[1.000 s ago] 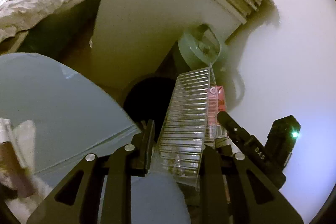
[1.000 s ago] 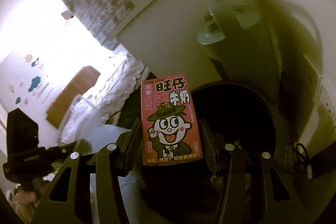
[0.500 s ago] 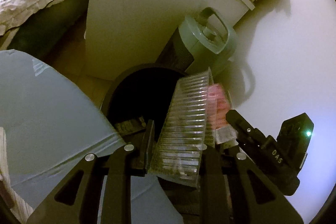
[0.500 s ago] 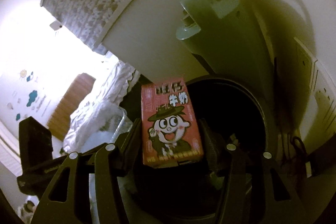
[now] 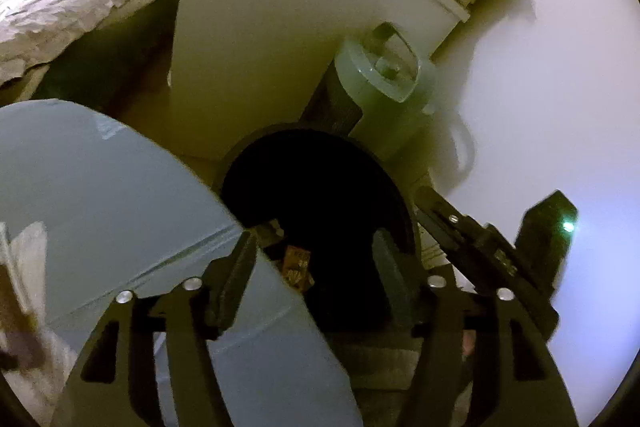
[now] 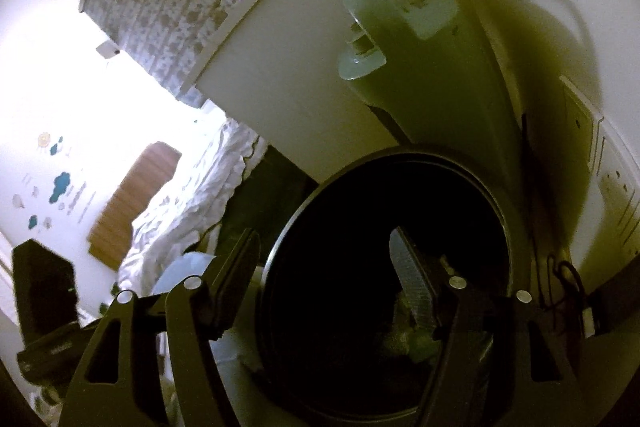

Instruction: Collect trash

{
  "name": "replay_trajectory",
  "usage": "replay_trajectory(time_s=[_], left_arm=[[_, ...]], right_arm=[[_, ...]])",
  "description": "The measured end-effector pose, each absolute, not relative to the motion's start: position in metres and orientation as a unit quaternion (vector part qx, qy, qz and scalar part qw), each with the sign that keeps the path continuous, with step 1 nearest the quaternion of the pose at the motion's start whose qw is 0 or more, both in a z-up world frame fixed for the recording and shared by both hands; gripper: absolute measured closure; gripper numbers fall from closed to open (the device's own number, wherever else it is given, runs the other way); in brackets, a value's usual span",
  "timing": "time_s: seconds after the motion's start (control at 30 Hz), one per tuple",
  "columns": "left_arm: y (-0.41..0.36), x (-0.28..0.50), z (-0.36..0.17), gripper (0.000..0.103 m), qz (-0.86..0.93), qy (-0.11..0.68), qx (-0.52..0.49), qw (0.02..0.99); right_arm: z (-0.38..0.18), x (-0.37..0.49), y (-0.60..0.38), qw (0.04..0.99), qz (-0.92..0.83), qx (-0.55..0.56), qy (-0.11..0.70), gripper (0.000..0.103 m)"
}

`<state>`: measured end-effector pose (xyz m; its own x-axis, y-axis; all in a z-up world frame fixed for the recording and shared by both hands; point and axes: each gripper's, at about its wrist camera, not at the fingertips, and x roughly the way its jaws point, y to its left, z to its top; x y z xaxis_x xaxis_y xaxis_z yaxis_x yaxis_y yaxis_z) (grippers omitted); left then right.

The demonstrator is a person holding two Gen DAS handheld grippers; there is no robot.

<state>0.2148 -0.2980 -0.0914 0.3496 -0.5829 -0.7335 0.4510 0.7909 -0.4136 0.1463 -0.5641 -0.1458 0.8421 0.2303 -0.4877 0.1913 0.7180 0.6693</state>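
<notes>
Bin [image 5: 320, 187]: dark, round, open mouth, centre of both views; stands against a white cabinet [image 5: 256, 39] at 12 o'clock, so drops go straight in.
Left gripper [image 5: 316, 259]: over the mouth, jaws opening, nothing between them.
Right gripper [image 6: 324, 267]: likewise over the mouth, jaws opening, empty.
Trash [image 5: 296, 263]: scraps low inside the bin, at 6 o'clock; kind unclear.
Green jug [image 5: 384, 79]: at 1 o'clock, beside the bin.

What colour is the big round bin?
Black. The bin shows best in the right wrist view, rim and dark inside.
</notes>
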Motion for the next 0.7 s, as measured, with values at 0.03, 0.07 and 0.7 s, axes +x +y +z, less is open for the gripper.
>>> replay_trajectory(time_s=[0.03, 0.07, 0.7], left_arm=[[-0.292, 0.210, -0.087, 0.036, -0.314, 0.471, -0.071, 0.821], [-0.287, 0.207, -0.083, 0.036, -0.314, 0.467, -0.072, 0.823], [-0.007, 0.158, -0.056, 0.034, -0.093, 0.402, -0.128, 0.902]], right_arm=[[-0.145, 0.147, -0.562, 0.884, 0.012, 0.372, 0.281, 0.035], [-0.145, 0.146, -0.559, 0.885, 0.013, 0.370, 0.282, 0.035], [-0.072, 0.131, -0.378, 0.900, 0.220, 0.214, 0.310, 0.029]])
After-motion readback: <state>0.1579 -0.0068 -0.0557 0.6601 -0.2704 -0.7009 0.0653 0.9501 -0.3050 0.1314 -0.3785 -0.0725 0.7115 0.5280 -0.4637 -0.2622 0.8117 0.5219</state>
